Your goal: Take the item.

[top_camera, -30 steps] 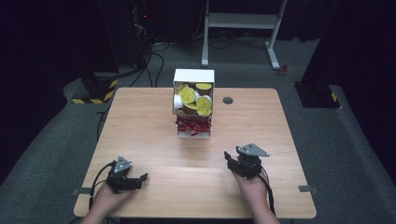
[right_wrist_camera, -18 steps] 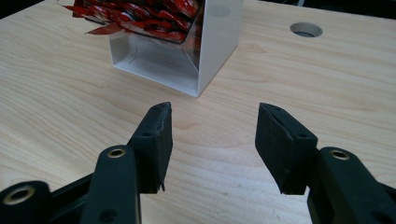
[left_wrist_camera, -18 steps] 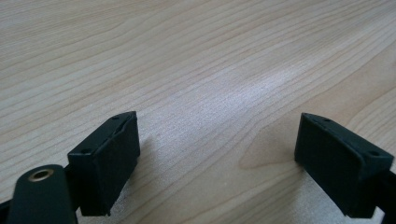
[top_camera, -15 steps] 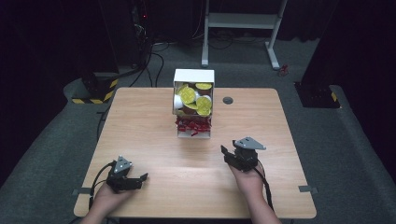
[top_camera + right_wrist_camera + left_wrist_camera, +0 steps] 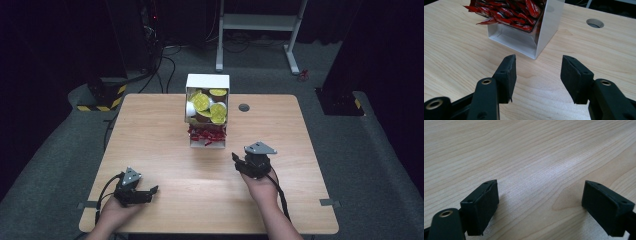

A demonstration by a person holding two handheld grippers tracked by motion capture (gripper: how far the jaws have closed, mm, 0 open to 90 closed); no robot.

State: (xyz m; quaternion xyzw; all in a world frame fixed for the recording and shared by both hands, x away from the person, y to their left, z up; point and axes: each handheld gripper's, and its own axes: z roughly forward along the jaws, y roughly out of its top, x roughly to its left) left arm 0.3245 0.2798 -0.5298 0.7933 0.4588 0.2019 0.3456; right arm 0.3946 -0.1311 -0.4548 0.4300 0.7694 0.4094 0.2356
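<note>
While the left gripper (image 5: 150, 190) rests low on the near left part of the table (image 5: 150, 130), its jaws stand wide apart with nothing but bare wood grain between them, as the left gripper view makes plain. The hand (image 5: 116, 210) behind it sits at the table's near edge, and the cable loops off to the left.

Over on the other side, the right gripper (image 5: 235, 160) hangs just above the wood, right of centre, pointing up and left toward the white box (image 5: 207, 82). Its jaws are roughly half open and grip nothing; in the right gripper view (image 5: 537, 66) the two black pads frame a strip of bare table, with the box's near corner (image 5: 537, 48) just beyond them and not touching. The grey three-cornered plate sits on top of this gripper, and the hand (image 5: 260, 187) holding it comes in from the near edge.

The box stands at the far middle of the table, a white open-fronted rack with two levels. The upper level holds round pods with yellow lids (image 5: 210, 105), stacked loosely and tilted. The lower level is stuffed with red sachets (image 5: 206, 135), a few of them spilling forward over the lip; the right gripper view shows the sachets (image 5: 509, 12) piled against a clear sloped front. A round hole (image 5: 244, 107) sits in the tabletop just right of the box
</note>
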